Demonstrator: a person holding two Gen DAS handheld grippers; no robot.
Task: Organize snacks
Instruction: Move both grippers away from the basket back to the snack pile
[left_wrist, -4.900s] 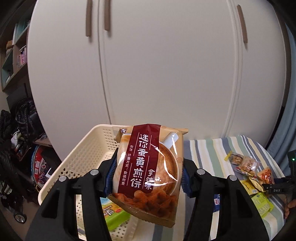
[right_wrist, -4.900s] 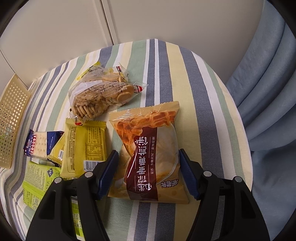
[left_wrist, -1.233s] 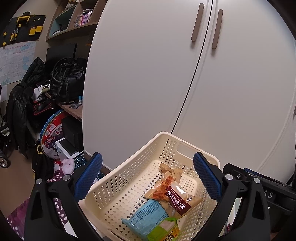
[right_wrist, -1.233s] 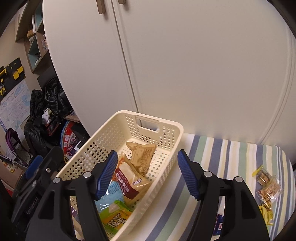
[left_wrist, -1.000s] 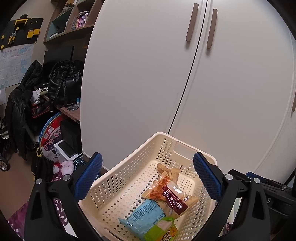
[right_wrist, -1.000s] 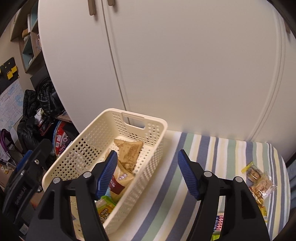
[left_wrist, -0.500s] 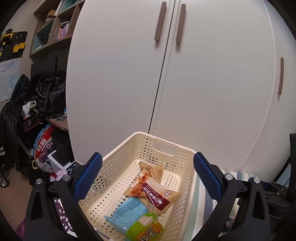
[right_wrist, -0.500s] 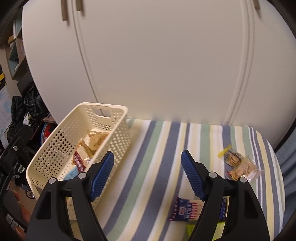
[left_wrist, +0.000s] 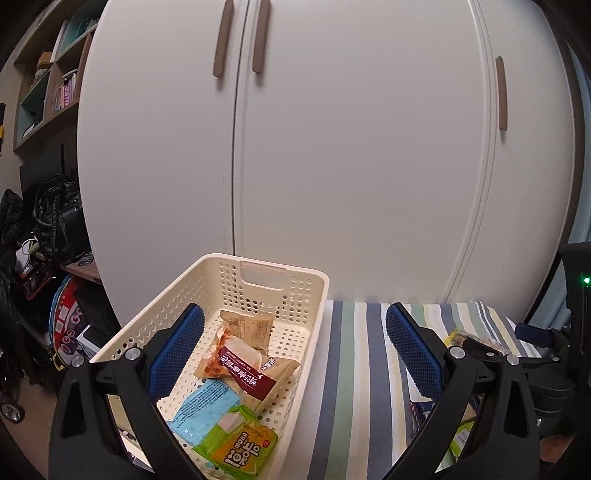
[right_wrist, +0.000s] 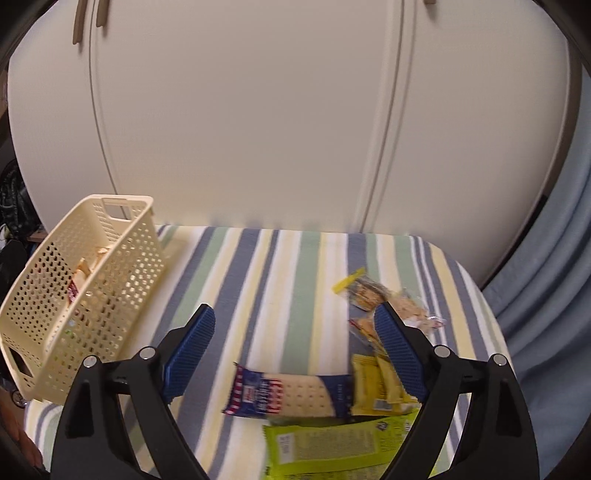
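A cream perforated basket (left_wrist: 284, 275) (right_wrist: 122, 258) stands at the left end of the striped table. Inside lie a brown-and-maroon snack bag (left_wrist: 245, 371), a tan packet (left_wrist: 249, 325), a light blue pack (left_wrist: 201, 410) and a green pack (left_wrist: 238, 445). My left gripper (left_wrist: 293, 349) is open and empty, held over the basket's right wall. My right gripper (right_wrist: 293, 349) is open and empty above the table's middle. Below it lie a blue cracker pack (right_wrist: 291, 393), a yellow pack (right_wrist: 376, 384), a lime-green pack (right_wrist: 332, 443) and a clear cookie bag (right_wrist: 373, 295).
White cabinet doors (left_wrist: 332, 147) rise right behind the striped table (right_wrist: 280, 266). A blue curtain (right_wrist: 546, 295) hangs at the right. Shelves, dark bags and clutter (left_wrist: 44, 229) fill the left. Bare striped cloth runs between the basket and the loose snacks.
Both snack bags held earlier now lie in the basket, and both grippers are empty. Over the last second both views have swung rightward, from the basket toward the table and loose snacks.
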